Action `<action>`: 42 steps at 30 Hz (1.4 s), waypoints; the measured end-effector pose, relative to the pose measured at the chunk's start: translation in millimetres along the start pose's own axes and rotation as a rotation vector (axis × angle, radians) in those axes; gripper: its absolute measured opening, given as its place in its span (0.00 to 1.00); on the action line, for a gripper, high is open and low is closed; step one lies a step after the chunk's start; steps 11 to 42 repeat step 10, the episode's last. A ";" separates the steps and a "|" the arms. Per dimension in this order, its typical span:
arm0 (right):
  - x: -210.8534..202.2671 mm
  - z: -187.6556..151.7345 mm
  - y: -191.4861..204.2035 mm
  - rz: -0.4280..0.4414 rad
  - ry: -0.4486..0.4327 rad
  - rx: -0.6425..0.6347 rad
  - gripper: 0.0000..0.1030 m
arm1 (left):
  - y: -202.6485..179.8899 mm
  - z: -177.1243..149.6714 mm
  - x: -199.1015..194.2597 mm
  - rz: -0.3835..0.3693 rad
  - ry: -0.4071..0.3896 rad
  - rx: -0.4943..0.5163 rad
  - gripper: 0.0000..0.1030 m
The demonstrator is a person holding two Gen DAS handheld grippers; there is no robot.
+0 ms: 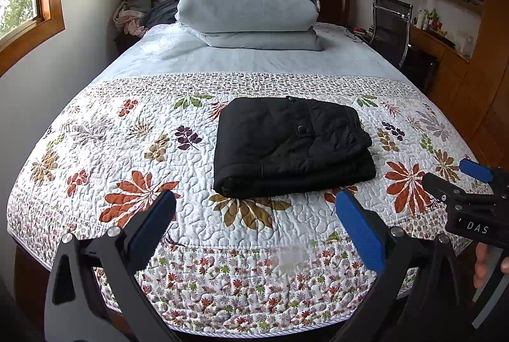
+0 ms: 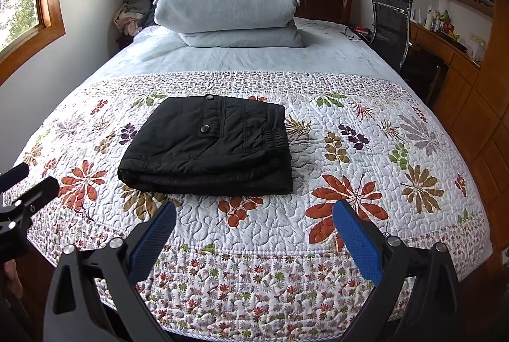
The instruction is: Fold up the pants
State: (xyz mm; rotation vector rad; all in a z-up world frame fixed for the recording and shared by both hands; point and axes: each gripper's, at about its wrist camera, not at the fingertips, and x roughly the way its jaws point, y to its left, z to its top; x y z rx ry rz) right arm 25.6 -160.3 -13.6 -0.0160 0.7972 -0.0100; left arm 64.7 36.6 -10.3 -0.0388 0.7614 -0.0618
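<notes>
Item: black padded pants [image 1: 292, 148], folded into a compact rectangle, lying on the floral quilt [image 1: 127, 151] toward the foot of the bed, well short of the stacked grey duvet [image 1: 248, 11].
Left gripper [image 1: 254, 215]: jaws wide, empty, hovering near the pants' near edge.
Right gripper [image 2: 254, 224]: likewise wide, empty.
Judgement: folding looks complete; any finishing should press the top layers flat without dragging the bundle.

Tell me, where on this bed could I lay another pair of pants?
Free quilt lies right of the folded pants, out to the bed's desk-side edge, and left of them toward the window wall. The plain sheet between the quilt and the stacked bedding is bare too. The head end is crowded. Both grippers hover open at the foot edge.
</notes>
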 end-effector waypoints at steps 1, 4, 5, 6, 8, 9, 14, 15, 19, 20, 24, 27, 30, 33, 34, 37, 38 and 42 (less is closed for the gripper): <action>0.0 0.1 0.0 0.000 0.000 0.001 0.97 | 0.3 0.2 0.3 0.000 0.002 -0.002 0.97; 0.1 0.1 0.0 -0.001 0.000 0.001 0.97 | 1.4 0.2 1.5 -0.007 0.013 -0.011 0.97; 0.2 -0.1 0.0 0.000 0.000 0.001 0.97 | 1.9 0.0 1.7 -0.007 0.015 -0.015 0.97; 0.1 0.1 0.0 0.000 0.000 0.001 0.97 | 2.4 -0.3 1.5 -0.008 0.016 -0.018 0.97; 0.2 0.2 -0.1 -0.001 0.000 0.001 0.97 | 2.2 -0.6 1.8 -0.010 0.019 -0.019 0.97; 0.2 0.3 -0.2 0.000 0.000 0.001 0.97 | 2.2 -0.7 1.9 -0.010 0.020 -0.019 0.97; 0.2 0.3 -0.3 0.001 0.000 0.001 0.97 | 1.9 -0.7 1.7 -0.012 0.020 -0.017 0.97; 0.2 0.3 -0.3 0.001 0.000 0.001 0.97 | 1.9 -0.7 1.7 -0.012 0.020 -0.017 0.97; 0.2 0.3 -0.3 0.001 0.000 0.001 0.97 | 1.9 -0.7 1.7 -0.012 0.020 -0.017 0.97; 0.2 0.3 -0.3 0.001 0.000 0.001 0.97 | 1.9 -0.7 1.7 -0.012 0.020 -0.017 0.97; 0.2 0.3 -0.3 0.001 0.000 0.001 0.97 | 1.9 -0.7 1.7 -0.012 0.020 -0.017 0.97; 0.2 0.3 -0.3 0.001 0.000 0.001 0.97 | 1.9 -0.7 1.7 -0.012 0.020 -0.017 0.97; 0.2 0.3 -0.3 0.001 0.000 0.001 0.97 | 1.9 -0.7 1.7 -0.012 0.020 -0.017 0.97; 0.2 0.3 -0.3 0.001 0.000 0.001 0.97 | 1.9 -0.7 1.7 -0.012 0.020 -0.017 0.97; 0.2 0.3 -0.3 0.001 0.000 0.001 0.97 | 1.9 -0.7 1.7 -0.012 0.020 -0.017 0.97; 0.2 0.3 -0.3 0.001 0.000 0.001 0.97 | 1.9 -0.7 1.7 -0.012 0.020 -0.017 0.97; 0.2 0.3 -0.3 0.001 0.000 0.001 0.97 | 1.9 -0.7 1.7 -0.012 0.020 -0.017 0.97; 0.2 0.3 -0.3 0.001 0.000 0.001 0.97 | 1.9 -0.7 1.7 -0.012 0.020 -0.017 0.97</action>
